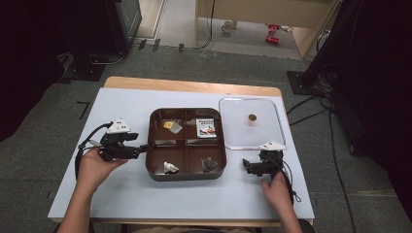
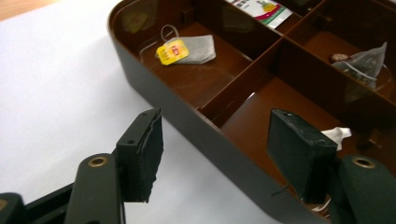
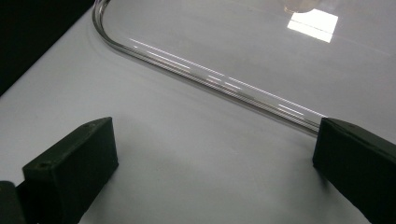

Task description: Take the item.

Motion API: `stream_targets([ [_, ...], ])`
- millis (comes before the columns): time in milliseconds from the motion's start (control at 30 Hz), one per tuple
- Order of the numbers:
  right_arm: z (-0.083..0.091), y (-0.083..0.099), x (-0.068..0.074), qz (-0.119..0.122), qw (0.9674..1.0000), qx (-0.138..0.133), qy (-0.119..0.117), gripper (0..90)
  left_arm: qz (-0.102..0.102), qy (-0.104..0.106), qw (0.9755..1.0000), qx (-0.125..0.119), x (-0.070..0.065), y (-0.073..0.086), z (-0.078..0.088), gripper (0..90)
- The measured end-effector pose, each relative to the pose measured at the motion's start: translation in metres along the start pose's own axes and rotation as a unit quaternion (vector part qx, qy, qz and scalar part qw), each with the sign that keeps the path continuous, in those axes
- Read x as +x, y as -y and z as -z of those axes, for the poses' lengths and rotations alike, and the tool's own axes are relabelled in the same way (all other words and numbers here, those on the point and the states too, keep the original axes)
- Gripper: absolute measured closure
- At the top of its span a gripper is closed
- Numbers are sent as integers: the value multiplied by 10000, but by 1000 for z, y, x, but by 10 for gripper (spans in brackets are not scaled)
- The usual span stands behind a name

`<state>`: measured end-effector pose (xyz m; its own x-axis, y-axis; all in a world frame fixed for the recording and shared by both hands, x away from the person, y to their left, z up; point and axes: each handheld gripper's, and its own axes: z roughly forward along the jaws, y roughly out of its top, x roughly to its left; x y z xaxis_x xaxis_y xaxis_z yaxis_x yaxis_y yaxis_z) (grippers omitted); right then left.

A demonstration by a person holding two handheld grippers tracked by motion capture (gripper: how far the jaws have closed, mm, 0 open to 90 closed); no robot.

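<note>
Four compartments of the brown tray [image 1: 151, 145] each hold a tea item, so filling looks done; the clear lid [image 1: 279, 131] lies just right of it, not yet on. The left gripper [image 1: 145, 148] gapes empty across the tray's left wall. The right gripper [image 1: 245, 164] stands open near the lid's near edge. The near packets are too small to identify.

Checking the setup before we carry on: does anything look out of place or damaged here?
Mostly tidy. The clear lid lies off the brown tray, flat on the table beside it. The pad on one finger of the left gripper looks frayed along its edge.
</note>
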<state>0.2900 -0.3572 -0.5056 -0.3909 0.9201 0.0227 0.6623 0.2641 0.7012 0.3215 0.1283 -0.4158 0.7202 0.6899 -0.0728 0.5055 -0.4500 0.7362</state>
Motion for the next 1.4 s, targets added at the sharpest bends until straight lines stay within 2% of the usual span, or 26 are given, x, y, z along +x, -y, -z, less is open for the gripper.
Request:
stream_targets([
  [167, 0, 0, 0, 2, 10000, -1, 1, 0, -186, 58, 9998, -75, -9, -4, -1, 397],
  [333, 0, 0, 0, 3, 10000, 0, 1, 0, -277, 219, 9992, -161, -19, -9, -5, 412],
  [600, 0, 0, 0, 3, 10000, -1, -1, 0, -537, 459, 9975, -82, -34, -12, -18, 430],
  [933, 0, 0, 0, 2, 10000, -2, -1, 0, -768, 792, 9937, 189, -44, -6, -30, 479],
  [1100, 0, 0, 0, 2, 10000, -2, 0, 0, -882, 893, 9915, 337, -47, -1, -35, 488],
  [1400, 0, 0, 0, 1, 10000, -2, -1, 0, -915, 1035, 9883, 648, -53, 2, -42, 544],
])
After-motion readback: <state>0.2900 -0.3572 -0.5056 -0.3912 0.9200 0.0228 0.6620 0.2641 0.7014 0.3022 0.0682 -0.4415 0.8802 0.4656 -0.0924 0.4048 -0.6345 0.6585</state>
